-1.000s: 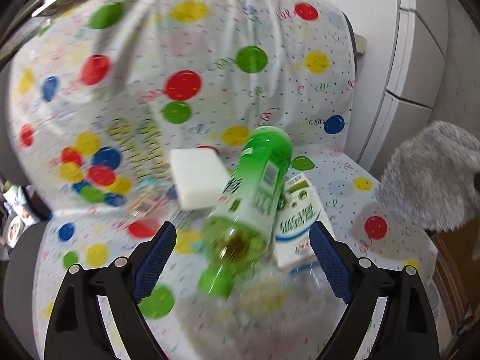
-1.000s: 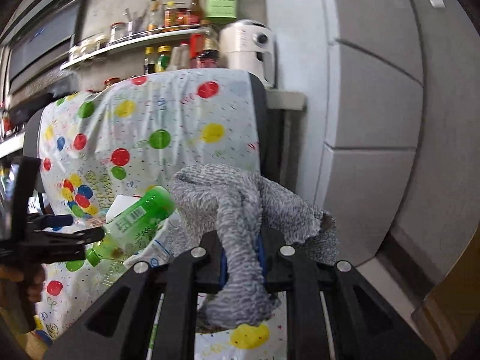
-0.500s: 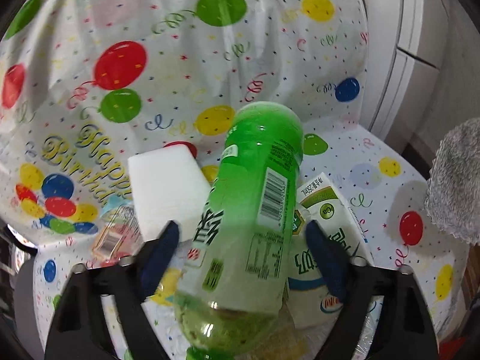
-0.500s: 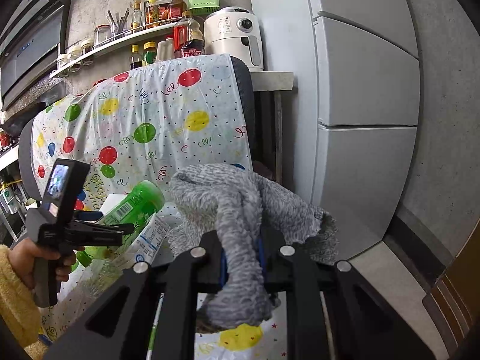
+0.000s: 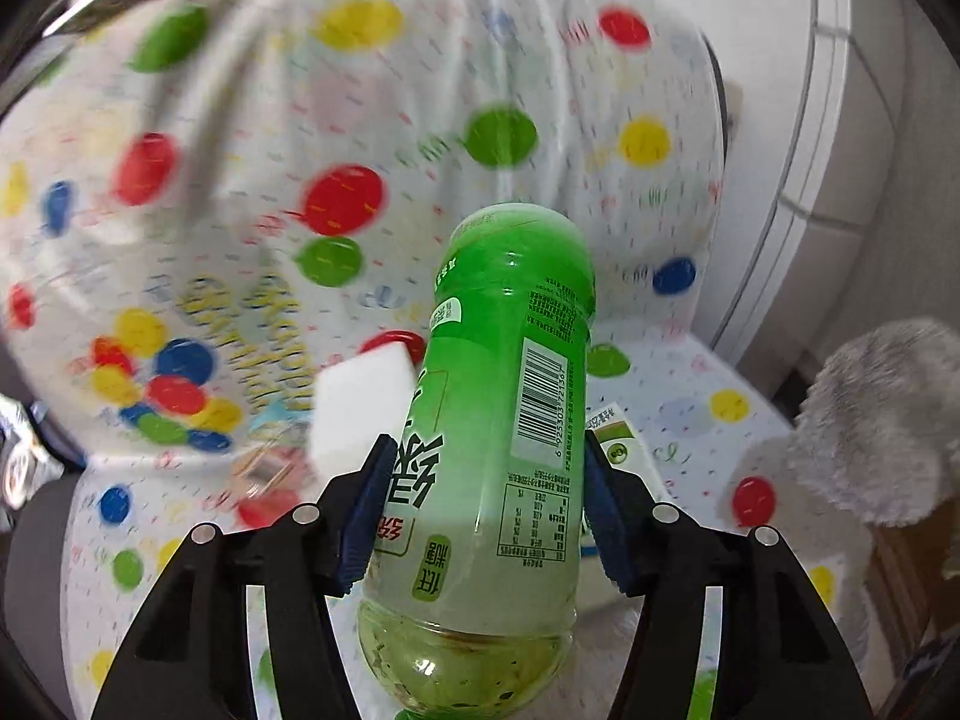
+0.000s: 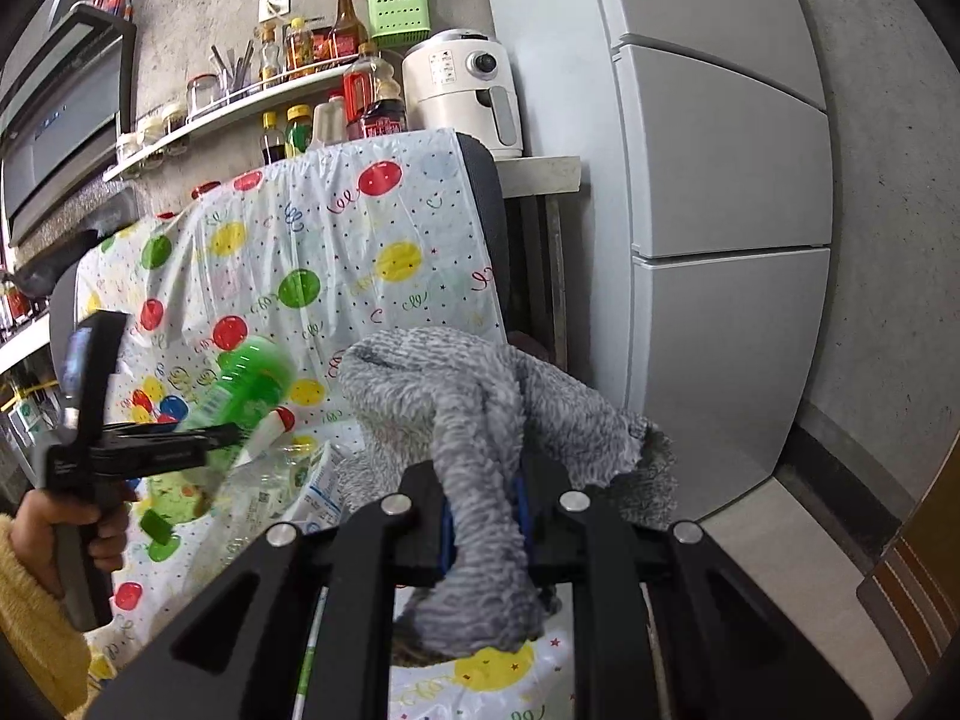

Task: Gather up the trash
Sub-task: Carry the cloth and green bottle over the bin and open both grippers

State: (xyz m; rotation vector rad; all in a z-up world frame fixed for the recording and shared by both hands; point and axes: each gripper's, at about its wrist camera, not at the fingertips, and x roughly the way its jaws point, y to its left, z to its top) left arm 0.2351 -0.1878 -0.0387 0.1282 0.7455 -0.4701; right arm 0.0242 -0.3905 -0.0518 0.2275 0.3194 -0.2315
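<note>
My left gripper (image 5: 489,510) is shut on a green plastic bottle (image 5: 504,420), held cap end toward the camera and lifted above the seat. The bottle also shows in the right wrist view (image 6: 246,384), with the left gripper (image 6: 228,438) around it. My right gripper (image 6: 483,516) is shut on a grey fluffy cloth (image 6: 480,414), also seen in the left wrist view (image 5: 882,432). A white foam block (image 5: 354,414) and a white-green carton (image 5: 624,450) lie on the seat under the bottle. A crumpled clear wrapper (image 6: 270,486) lies by the carton (image 6: 321,486).
The chair is draped in a balloon-print plastic sheet (image 5: 300,150). A grey fridge (image 6: 720,180) stands to the right. A shelf (image 6: 240,114) with bottles and a white appliance (image 6: 462,90) stands behind the chair. A wooden edge (image 6: 912,570) is at the right.
The left gripper closed on the green bottle and lifted it off the seat, pulling back from the chair. The right gripper kept hold of the cloth.
</note>
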